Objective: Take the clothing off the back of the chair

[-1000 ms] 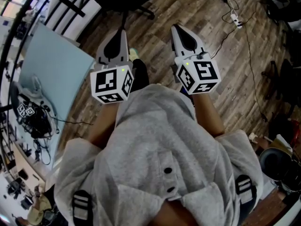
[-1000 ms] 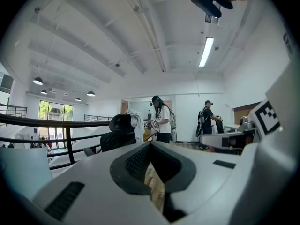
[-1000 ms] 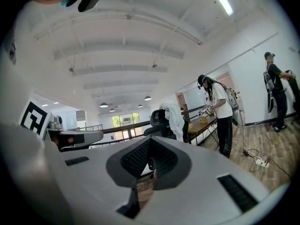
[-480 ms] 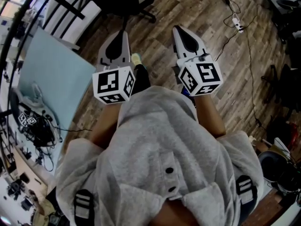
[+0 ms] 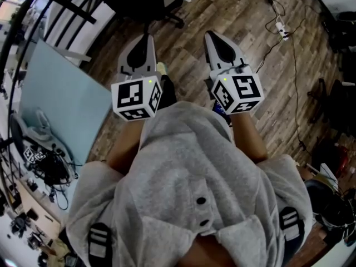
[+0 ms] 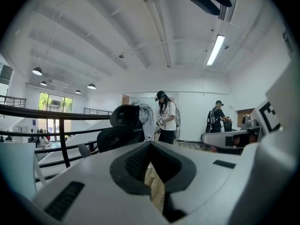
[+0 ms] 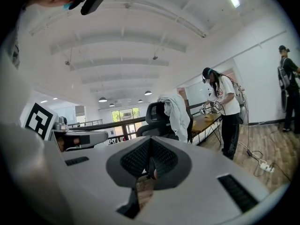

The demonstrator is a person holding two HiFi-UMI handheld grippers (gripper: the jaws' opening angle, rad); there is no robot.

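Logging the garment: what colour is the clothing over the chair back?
Pale grey-white clothing, on a black chair; clearest in the right gripper view.

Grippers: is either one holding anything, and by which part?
Nothing is held. The left gripper and right gripper are both shut and empty; the clothing hangs on the chair ahead, untouched.

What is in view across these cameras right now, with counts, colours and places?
office chair: one, black, ahead by the railing
clothing: one, pale, draped over the chair's back
people: two, standing beyond the chair
railing: one, black, behind the chair
floor: wooden, brown, underfoot
power strip: one, white, on the floor
panel: one, light blue, at the left of the head view
hoodie: one, grey, worn by the person
left gripper: one, grey, jaws together, empty
right gripper: one, grey, jaws together, empty
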